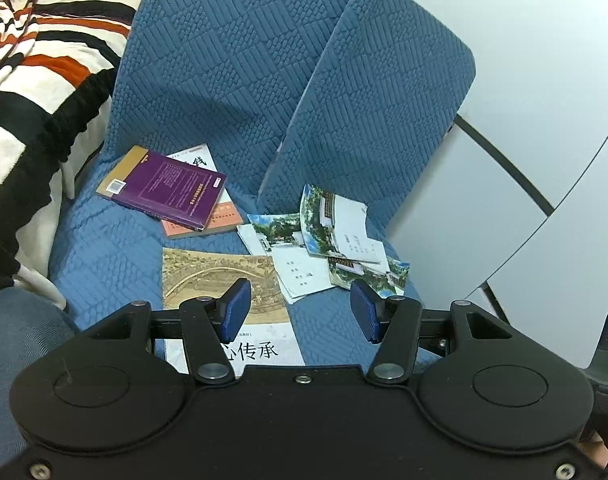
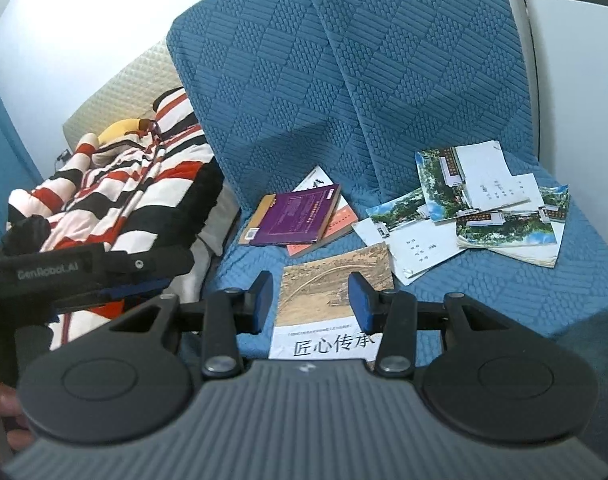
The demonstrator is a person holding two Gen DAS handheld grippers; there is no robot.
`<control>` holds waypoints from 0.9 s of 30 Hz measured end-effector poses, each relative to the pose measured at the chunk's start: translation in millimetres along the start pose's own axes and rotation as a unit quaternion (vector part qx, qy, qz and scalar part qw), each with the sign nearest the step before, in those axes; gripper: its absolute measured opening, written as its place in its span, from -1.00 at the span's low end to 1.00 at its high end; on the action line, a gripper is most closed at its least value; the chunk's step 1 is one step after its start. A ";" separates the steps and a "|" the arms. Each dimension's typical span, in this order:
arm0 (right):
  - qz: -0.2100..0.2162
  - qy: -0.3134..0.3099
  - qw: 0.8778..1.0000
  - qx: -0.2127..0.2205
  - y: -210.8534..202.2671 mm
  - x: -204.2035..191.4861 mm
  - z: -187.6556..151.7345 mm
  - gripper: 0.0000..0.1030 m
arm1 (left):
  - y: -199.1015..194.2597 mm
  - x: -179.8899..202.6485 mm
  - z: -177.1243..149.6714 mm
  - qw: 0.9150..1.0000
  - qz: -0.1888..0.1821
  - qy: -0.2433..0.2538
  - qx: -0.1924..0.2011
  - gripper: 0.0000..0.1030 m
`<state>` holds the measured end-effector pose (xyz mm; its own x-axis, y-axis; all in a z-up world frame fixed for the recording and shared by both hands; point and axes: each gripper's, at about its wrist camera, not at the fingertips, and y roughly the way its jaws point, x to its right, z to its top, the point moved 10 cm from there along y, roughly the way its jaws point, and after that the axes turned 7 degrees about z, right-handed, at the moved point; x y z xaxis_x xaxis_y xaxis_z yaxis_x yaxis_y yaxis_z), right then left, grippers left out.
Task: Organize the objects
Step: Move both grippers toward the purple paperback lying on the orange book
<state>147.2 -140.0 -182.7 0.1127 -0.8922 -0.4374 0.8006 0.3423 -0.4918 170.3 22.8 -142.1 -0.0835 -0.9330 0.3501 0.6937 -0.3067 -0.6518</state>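
Note:
Several books lie scattered on a blue quilted sofa seat (image 1: 111, 248) (image 2: 504, 292). A purple book (image 1: 163, 190) (image 2: 293, 220) rests on top of an orange-and-white book (image 1: 207, 226) (image 2: 338, 222). In front of them lies a book with a brown painting on its cover (image 1: 207, 276) (image 2: 328, 292). To the right is a loose pile of booklets with scenic photos (image 1: 336, 236) (image 2: 492, 204). My left gripper (image 1: 299, 312) hovers open over the right edge of the brown-cover book. My right gripper (image 2: 312, 304) hovers open above the same book, nothing between its pads.
Two blue back cushions (image 1: 231, 60) (image 2: 424, 60) stand behind the books. A red, black and white striped blanket (image 1: 43, 60) (image 2: 123, 192) with a yellow plush (image 2: 123, 128) lies left. White panels (image 1: 544, 120) are right. The left gripper's black body (image 2: 63, 270) shows at the left.

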 end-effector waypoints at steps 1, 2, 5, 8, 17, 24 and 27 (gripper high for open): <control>-0.003 -0.001 1.000 0.000 1.5 0.9 -0.3 -0.12 | 2.4 -0.9 0.0 1.000 0.002 0.000 -0.002 0.02; -0.004 -0.004 1.000 0.001 3.4 1.0 -0.2 -0.12 | 4.3 -2.9 0.1 1.000 0.002 -0.006 -0.004 0.02; -0.003 0.000 1.000 -0.004 11.2 2.6 -1.5 -0.12 | 8.9 -6.9 1.1 1.000 0.000 -0.009 -0.004 0.02; -0.003 0.005 1.000 -0.007 19.9 4.0 -3.2 -0.12 | 12.5 -10.1 2.2 1.000 0.004 -0.001 -0.008 0.02; 0.004 0.001 1.000 -0.016 41.1 0.8 -1.8 -0.12 | 18.8 -29.3 2.9 1.000 0.011 -0.014 -0.007 0.02; -0.002 -0.018 0.999 -0.031 69.1 10.9 -5.2 -0.12 | 45.2 -36.2 -3.6 1.000 0.009 -0.016 -0.008 0.07; -0.008 -0.017 0.999 -0.034 81.7 18.5 -5.9 -0.09 | 62.6 -35.2 -2.8 1.000 0.003 -0.024 -0.006 0.08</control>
<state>211.2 -126.8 -235.4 0.1219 -0.9067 -0.4037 0.7605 0.3467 -0.5490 214.6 35.9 -197.1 -0.0448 -0.9247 0.3781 0.6846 -0.3040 -0.6624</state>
